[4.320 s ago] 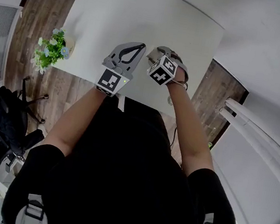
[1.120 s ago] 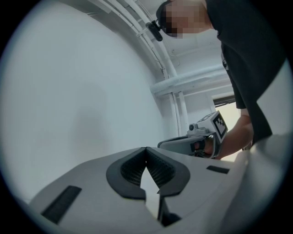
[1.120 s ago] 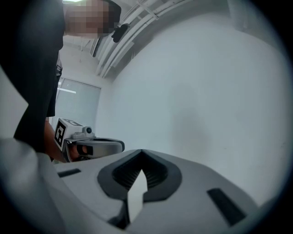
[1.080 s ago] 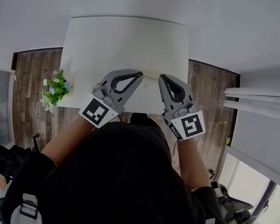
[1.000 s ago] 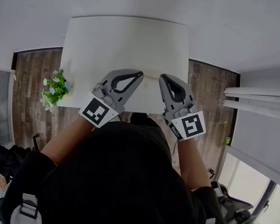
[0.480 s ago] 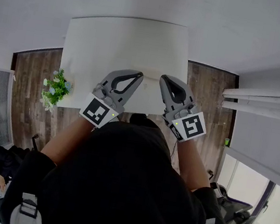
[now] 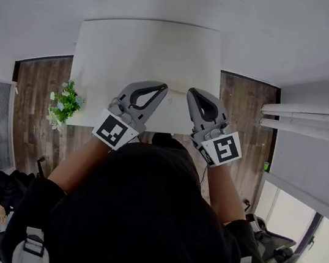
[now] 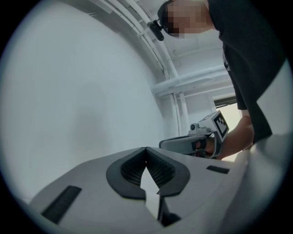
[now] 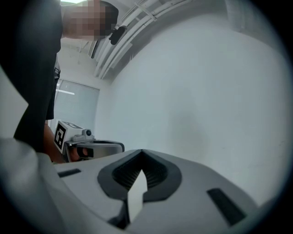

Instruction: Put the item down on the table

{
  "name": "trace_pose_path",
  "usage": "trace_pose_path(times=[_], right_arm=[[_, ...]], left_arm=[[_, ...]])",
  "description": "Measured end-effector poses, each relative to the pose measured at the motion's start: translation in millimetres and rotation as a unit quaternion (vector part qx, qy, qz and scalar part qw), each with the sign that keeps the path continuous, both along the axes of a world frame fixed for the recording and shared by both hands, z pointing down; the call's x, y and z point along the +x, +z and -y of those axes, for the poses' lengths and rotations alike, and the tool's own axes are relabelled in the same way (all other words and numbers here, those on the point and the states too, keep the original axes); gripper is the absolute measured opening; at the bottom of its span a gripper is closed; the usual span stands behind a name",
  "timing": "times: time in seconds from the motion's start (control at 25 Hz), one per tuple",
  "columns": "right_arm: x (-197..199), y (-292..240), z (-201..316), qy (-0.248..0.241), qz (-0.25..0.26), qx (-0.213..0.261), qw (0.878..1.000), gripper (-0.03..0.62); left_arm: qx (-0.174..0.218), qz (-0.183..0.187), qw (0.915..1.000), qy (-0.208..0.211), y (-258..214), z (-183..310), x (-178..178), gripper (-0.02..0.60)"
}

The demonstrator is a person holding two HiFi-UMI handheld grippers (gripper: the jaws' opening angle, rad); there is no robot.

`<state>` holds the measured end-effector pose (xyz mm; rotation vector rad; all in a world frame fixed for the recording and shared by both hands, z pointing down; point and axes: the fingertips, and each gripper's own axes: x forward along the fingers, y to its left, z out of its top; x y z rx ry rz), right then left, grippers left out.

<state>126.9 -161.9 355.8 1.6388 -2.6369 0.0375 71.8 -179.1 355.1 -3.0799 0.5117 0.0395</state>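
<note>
Table (image 7: 146, 50), white, shows in the head view, with the left gripper (image 7: 163, 87) and right gripper (image 7: 191, 92) side by side over its near edge and a plant (image 7: 63, 105) off its left side. The gripper views alone show both pairs of jaws closed tip to tip on nothing. The item's place cannot be told.

The left gripper (image 7: 161, 88) and the right gripper (image 7: 191, 92) were pale grey shells, with black ribbed pads (image 8: 132, 167) lining the tips. Behind each sat a cube (image 7: 115, 131) of black-and-white square markers. Further back came a black short-sleeved top (image 7: 138, 216), with grey buckled straps (image 7: 35, 245) at the shoulders.
</note>
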Motion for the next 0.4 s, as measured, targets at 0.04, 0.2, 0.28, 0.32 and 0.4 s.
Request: trace_pose_path(times=[0.04, 0.2, 0.28, 0.32, 0.4], right_arm=[[0.1, -0.2, 0.0, 0.0, 0.0, 0.001, 1.0, 0.002], [0.5, -0.8, 0.3, 0.0, 0.0, 0.001, 1.0, 0.002], [0.7, -0.5, 0.9, -0.001, -0.002, 0.0, 1.0, 0.002], [0.9, -0.4, 1.3, -0.002, -0.002, -0.001, 1.0, 0.002], [1.2, -0.2, 2.3, -0.003, -0.003, -0.001, 1.0, 0.002]], left_arm=[[0.001, 0.0, 1.0, 0.0, 0.1, -0.3, 0.4, -0.006], [0.005, 0.001, 1.0, -0.001, -0.1, -0.5, 1.2, -0.006], [0.004, 0.001, 1.0, -0.003, 0.0, 0.4, 1.3, -0.006], [0.004, 0.001, 1.0, -0.004, 0.1, 0.8, 1.4, -0.006], [0.004, 0.002, 1.0, -0.005, 0.5, 1.5, 1.7, -0.006]])
